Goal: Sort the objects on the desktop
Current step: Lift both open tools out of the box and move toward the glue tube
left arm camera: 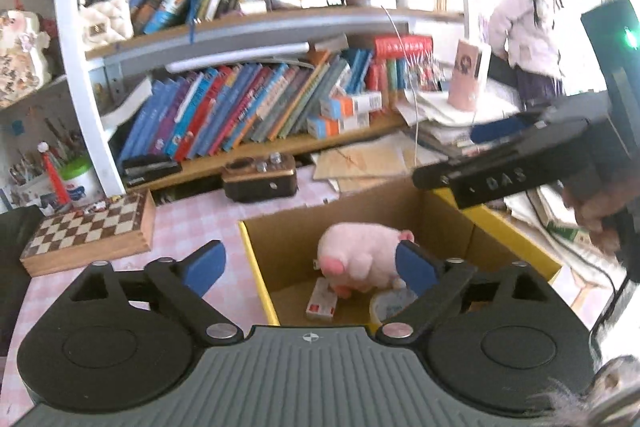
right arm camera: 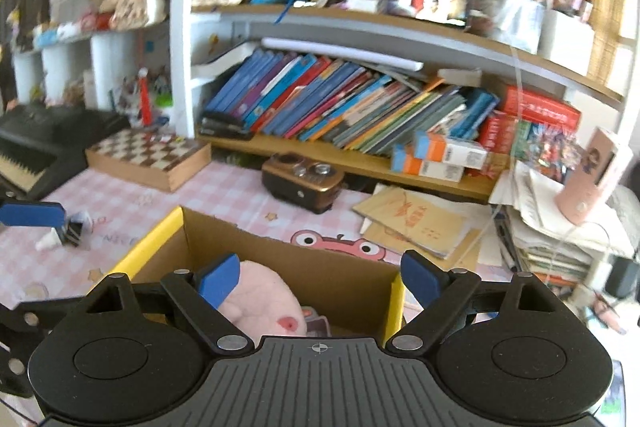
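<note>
A cardboard box with yellow flaps [left arm camera: 452, 227] sits on the pink checked desk. Inside lie a pink plush pig [left arm camera: 360, 251], a small white and red packet [left arm camera: 321, 303] and a round white item [left arm camera: 390, 305]. My left gripper [left arm camera: 310, 267] is open and empty above the box's left wall. My right gripper [right arm camera: 320, 281] is open and empty above the same box [right arm camera: 340, 287], with the pig [right arm camera: 264, 307] below its left finger. The right gripper also shows in the left wrist view [left arm camera: 500, 163], over the box's far right corner. A small black and white item [right arm camera: 68, 231] lies on the desk, left of the box.
A wooden chess box [left arm camera: 92, 231] and a brown radio [left arm camera: 260, 179] stand on the desk in front of full bookshelves [left arm camera: 240, 107]. Stacked papers and envelopes [right arm camera: 420, 227] and a pink cylinder [right arm camera: 588, 179] are at the right. A child [left arm camera: 528, 27] stands at the far right.
</note>
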Demonstrator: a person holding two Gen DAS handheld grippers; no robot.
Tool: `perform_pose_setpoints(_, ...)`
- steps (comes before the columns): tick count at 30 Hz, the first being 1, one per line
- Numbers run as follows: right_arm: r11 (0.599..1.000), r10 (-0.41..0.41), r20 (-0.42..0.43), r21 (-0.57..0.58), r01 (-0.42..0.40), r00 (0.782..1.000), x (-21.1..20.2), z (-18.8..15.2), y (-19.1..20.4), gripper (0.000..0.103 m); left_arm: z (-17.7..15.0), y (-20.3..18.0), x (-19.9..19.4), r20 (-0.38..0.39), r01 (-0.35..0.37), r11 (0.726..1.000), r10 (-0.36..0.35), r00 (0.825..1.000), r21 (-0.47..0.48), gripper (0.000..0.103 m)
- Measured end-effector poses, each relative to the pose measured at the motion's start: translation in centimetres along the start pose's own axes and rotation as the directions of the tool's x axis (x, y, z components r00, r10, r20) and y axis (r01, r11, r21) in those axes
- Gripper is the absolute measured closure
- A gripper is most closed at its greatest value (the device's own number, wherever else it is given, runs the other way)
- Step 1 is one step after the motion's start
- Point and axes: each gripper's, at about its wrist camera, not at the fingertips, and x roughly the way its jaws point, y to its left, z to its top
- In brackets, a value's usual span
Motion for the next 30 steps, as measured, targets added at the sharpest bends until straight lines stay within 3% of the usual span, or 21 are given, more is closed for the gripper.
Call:
perform_pose_setpoints(15, 0.966, -0.179, 0.009, 0.190, 0.174, 0.984, -6.9, -3.7, 1.1, 0.013, -2.2, 3.2, -4.4, 0.015, 0.076, 0.996, -0.076, 0.997, -0.050, 0.003)
perform_pose_setpoints(22, 0.931, -0.260, -0.016, 0.261, 0.255, 0.966, -9.5, -6.5, 4.0, 0.013, -5.0, 5.4, -7.1, 0.001, 0.078, 0.994, -0.078, 0.997, -0.070, 0.000)
perform_pose_setpoints(30, 0.909, -0.282, -0.083, 0.296, 0.294, 0.956, -11.7, -9.5, 8.5, 0.013, -8.3, 7.6, -9.7, -0.025, 0.089, 0.992, -0.091, 0.995, -0.091, 0.000)
